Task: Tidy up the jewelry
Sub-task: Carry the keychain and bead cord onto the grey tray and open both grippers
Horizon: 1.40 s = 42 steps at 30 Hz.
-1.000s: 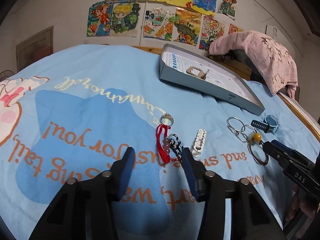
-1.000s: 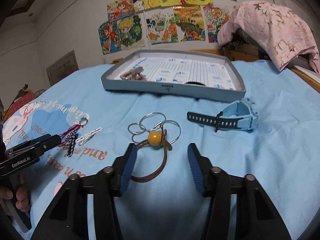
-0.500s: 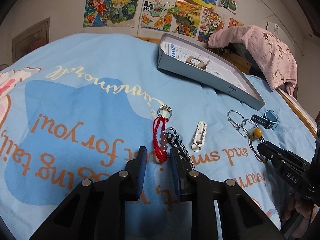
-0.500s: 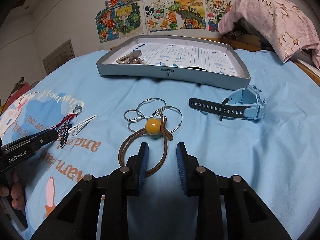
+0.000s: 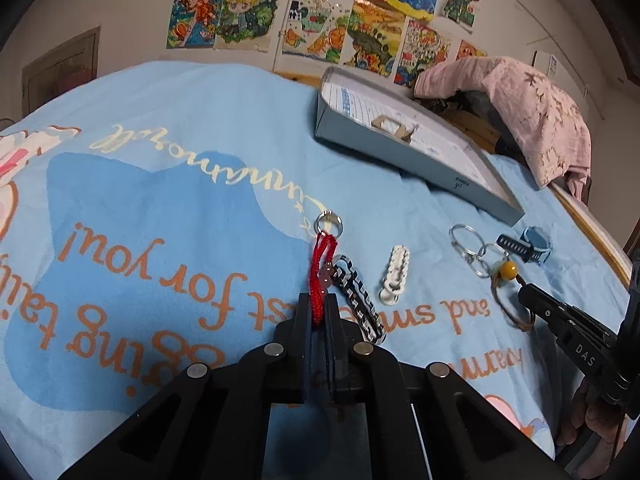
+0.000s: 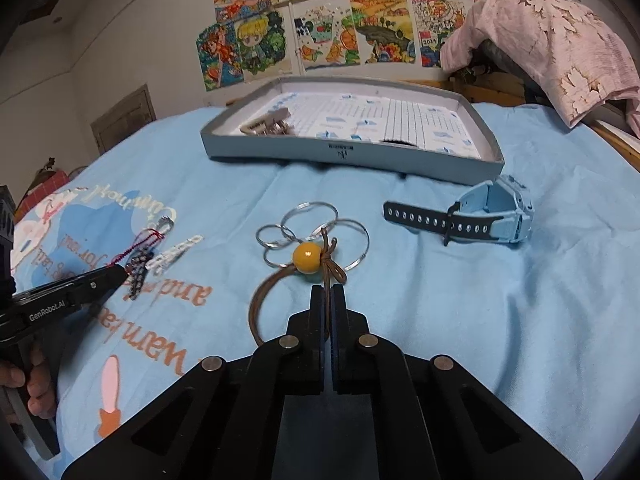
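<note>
My left gripper (image 5: 318, 308) is closing, and its pads pinch the near end of a red cord bracelet (image 5: 322, 268) with pink beads that lies on the blue bedsheet. A silver ring (image 5: 329, 224) sits at the bracelet's far end. A black-and-white bracelet (image 5: 356, 300) and a white clip (image 5: 395, 276) lie just to its right. My right gripper (image 6: 330, 300) is closing too, its pads pressed on the brown cord (image 6: 260, 300) of a necklace with a yellow bead (image 6: 307, 256). Thin metal rings (image 6: 312, 220) lie beneath the bead.
A grey tray (image 6: 344, 156) with a beige clip (image 6: 268, 124) inside stands at the far side of the bed. A light blue watch (image 6: 492, 220) lies to the right of the rings. Pink cloth (image 6: 560, 40) hangs over the bed's wooden edge. Drawings cover the wall.
Both grippers went from wide open to shut. The left closed on the red cord bracelet, the right on the brown necklace cord. Neither hand has shifted noticeably.
</note>
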Tool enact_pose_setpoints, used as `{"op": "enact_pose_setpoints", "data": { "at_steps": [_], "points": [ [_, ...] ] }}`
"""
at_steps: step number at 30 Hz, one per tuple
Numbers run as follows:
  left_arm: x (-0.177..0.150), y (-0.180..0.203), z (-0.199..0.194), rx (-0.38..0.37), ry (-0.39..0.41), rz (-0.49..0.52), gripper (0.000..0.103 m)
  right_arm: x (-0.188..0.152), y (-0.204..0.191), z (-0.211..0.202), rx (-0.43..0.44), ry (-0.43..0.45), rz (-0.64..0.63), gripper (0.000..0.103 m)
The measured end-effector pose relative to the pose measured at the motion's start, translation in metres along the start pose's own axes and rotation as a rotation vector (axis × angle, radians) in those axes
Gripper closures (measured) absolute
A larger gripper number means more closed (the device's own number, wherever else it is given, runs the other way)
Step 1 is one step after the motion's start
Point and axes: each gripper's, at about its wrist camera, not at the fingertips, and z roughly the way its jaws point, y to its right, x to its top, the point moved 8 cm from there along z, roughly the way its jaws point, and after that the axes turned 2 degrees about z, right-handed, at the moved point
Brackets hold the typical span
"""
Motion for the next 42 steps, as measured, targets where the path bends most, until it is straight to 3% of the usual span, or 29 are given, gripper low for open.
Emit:
{"op": "enact_pose_setpoints", "data": {
  "at_steps": [8, 14, 20, 26, 33, 37, 42],
  "points": [
    [0.013, 0.014, -0.032, -0.042, 0.104, 0.019, 0.098, 0.014, -0.005, -0.024, 0.054, 0.093, -0.003, 0.101],
    [0.019, 0.034, -0.041, -0.108, 0.127, 0.046, 0.098, 0.027, -0.011, -0.037, 0.075, 0.153, -0.016, 0.101],
    [0.051, 0.060, -0.029, -0.146, 0.141, 0.076, 0.098, 0.061, -0.010, -0.042, 0.093, 0.226, -0.039, 0.101],
    [0.108, 0.098, 0.007, -0.195, 0.183, 0.096, 0.098, 0.117, 0.023, -0.024, 0.047, 0.293, -0.026, 0.101],
    [0.143, 0.125, 0.079, -0.205, 0.148, 0.076, 0.098, 0.157, 0.071, 0.033, -0.012, 0.242, 0.026, 0.101],
    [0.142, 0.128, 0.113, -0.199, 0.102, 0.067, 0.098, 0.161, 0.084, 0.058, -0.001, 0.234, 0.067, 0.101],
    [0.140, 0.129, 0.132, -0.191, 0.081, 0.055, 0.098, 0.145, 0.090, 0.090, -0.003, 0.157, 0.086, 0.101]
  ]
}}
